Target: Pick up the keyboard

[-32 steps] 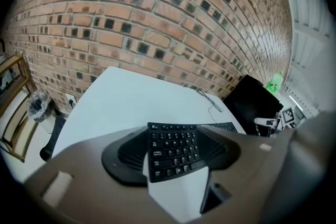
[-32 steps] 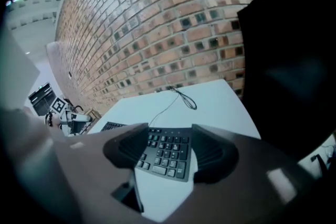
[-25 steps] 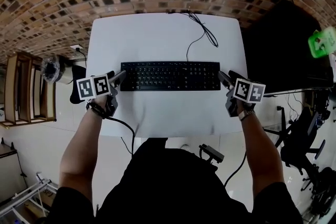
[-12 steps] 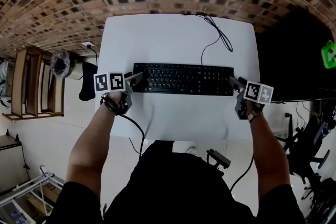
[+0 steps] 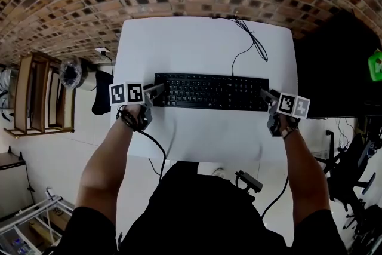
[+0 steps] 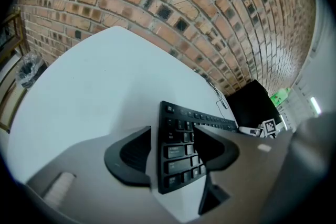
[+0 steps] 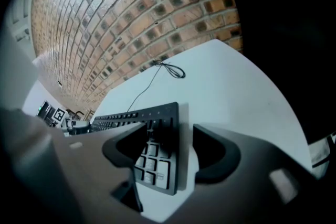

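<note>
While black keyboard [image 5: 211,92] lies flat on white table [image 5: 203,45]: left gripper [image 5: 156,91], jaws apart, just been closing, left end between; right gripper [image 5: 265,94], agape astride right end. Clamp both squarely; lift level.

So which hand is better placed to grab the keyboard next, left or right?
Left, marginally. The left gripper has the keyboard end centred between its jaws, which have just been closing without pressing. The right gripper straddles the other end, with a wider gap at its outer jaw.
</note>
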### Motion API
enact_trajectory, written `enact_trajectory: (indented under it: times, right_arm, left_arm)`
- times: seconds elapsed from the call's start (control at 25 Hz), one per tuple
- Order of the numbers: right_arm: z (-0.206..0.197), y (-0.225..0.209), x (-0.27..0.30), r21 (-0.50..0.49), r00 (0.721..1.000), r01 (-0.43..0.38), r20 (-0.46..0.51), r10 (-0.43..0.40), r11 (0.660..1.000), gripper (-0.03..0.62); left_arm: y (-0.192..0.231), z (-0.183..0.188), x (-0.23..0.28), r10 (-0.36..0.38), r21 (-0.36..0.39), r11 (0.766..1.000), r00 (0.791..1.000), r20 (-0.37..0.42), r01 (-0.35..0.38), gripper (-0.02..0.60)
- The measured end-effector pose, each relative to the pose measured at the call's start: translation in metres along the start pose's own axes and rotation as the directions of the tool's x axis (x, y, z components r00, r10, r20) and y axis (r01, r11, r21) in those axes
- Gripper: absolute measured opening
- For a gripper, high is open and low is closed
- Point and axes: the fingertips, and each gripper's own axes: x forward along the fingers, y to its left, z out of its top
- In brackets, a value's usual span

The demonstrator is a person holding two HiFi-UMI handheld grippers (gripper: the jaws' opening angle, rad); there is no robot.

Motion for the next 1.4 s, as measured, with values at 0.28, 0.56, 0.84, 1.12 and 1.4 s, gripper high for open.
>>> enact_trajectory:
  times: [0.28,0.56,0.84,1.12,1.4]
  right_arm:
    - [-0.001,0.008,0.003,-0.012,1.000,-0.017,-0.005,0.017,1.000,0.279]
    - [-0.007,0.013,0.007,-0.062,1.000,0.011,-0.014,-0.011,0.998,0.240]
    - [-0.008,0.014,0.004,-0.096,0.999,0.053,-0.006,-0.054,0.994,0.229]
    - [0.006,0.032,-0.013,-0.129,0.997,0.057,0.058,-0.050,0.990,0.229]
    - [0.034,0.056,-0.050,-0.158,0.985,0.053,0.171,-0.025,0.986,0.229]
  left_arm:
    - [-0.004,-0.003,0.004,-0.013,-0.008,1.000,1.000,-0.008,0.013,0.230]
    - [0.001,-0.003,0.004,0.022,0.007,1.000,1.000,-0.006,-0.022,0.168]
    - [0.000,-0.001,0.002,0.041,0.024,0.999,0.999,0.003,-0.041,0.164]
    - [-0.010,0.011,-0.018,0.030,0.049,0.998,0.998,0.061,-0.033,0.164]
    - [-0.043,0.038,-0.056,-0.017,0.099,0.995,0.986,0.166,0.000,0.164]
